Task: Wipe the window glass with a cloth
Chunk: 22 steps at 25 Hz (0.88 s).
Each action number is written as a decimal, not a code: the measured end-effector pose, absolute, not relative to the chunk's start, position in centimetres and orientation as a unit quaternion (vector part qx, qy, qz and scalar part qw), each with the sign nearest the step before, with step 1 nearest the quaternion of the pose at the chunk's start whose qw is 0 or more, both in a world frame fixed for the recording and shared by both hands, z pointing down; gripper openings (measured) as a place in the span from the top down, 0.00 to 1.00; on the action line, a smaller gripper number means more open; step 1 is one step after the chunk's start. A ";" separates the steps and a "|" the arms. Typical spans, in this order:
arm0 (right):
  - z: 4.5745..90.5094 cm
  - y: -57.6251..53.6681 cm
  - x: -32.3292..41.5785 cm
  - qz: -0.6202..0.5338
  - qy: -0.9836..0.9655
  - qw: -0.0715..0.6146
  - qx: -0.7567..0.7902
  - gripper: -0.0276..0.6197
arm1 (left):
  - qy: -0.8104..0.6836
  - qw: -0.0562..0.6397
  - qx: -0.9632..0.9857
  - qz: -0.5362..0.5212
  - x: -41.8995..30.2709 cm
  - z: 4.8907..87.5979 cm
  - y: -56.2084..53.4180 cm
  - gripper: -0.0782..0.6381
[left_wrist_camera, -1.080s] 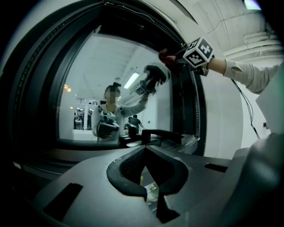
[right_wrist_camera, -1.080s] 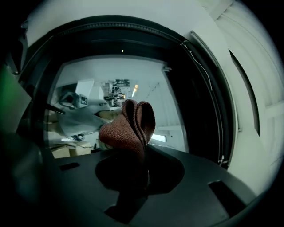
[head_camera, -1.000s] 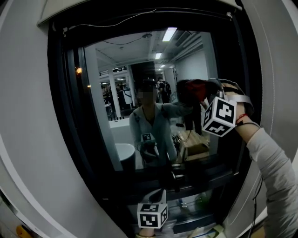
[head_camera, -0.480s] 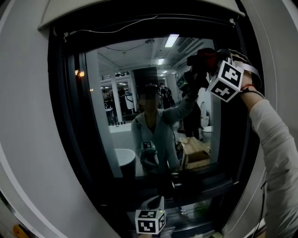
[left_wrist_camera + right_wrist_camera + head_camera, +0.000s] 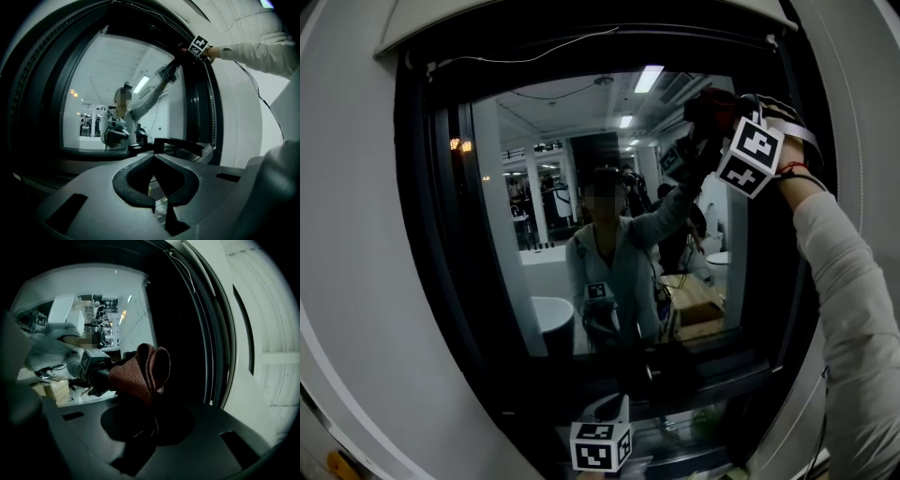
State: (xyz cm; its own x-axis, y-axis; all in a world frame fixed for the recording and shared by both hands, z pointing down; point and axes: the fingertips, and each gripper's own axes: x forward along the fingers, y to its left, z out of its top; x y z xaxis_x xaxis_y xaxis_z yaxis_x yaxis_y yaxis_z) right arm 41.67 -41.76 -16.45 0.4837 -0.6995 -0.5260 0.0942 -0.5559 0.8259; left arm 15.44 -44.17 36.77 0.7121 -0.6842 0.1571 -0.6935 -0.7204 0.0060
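Your right gripper (image 5: 705, 117) has the red cloth (image 5: 140, 373) clenched high on the window glass (image 5: 572, 141). Your left gripper (image 5: 153, 158) hangs low, jaws closed, empty.

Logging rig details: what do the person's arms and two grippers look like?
The left gripper has a grey moulded body and black curved tongs; the right gripper looks dark grey. Each carries a white cube with black square markers. A light long sleeve covers the right arm, a thin red band at its wrist.
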 end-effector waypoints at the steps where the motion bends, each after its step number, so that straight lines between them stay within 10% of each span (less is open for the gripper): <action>1: -16.2 -42.0 41.7 -0.465 -0.205 0.428 0.748 0.88 | -0.372 0.033 0.925 0.072 15.4 36.8 -44.1 0.88; 22: -6.9 -43.3 41.6 -0.434 -0.258 0.455 0.734 0.88 | -0.370 0.036 0.925 0.077 14.0 38.1 -42.2 0.88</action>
State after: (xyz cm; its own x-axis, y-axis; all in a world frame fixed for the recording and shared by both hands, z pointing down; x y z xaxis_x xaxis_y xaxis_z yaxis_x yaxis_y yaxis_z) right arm 41.56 -43.34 -6.89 0.4901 -0.7731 -0.4026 0.0166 -0.4535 0.8911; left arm 13.96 -42.23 38.05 0.7149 -0.6784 0.1693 -0.6895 -0.7242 0.0097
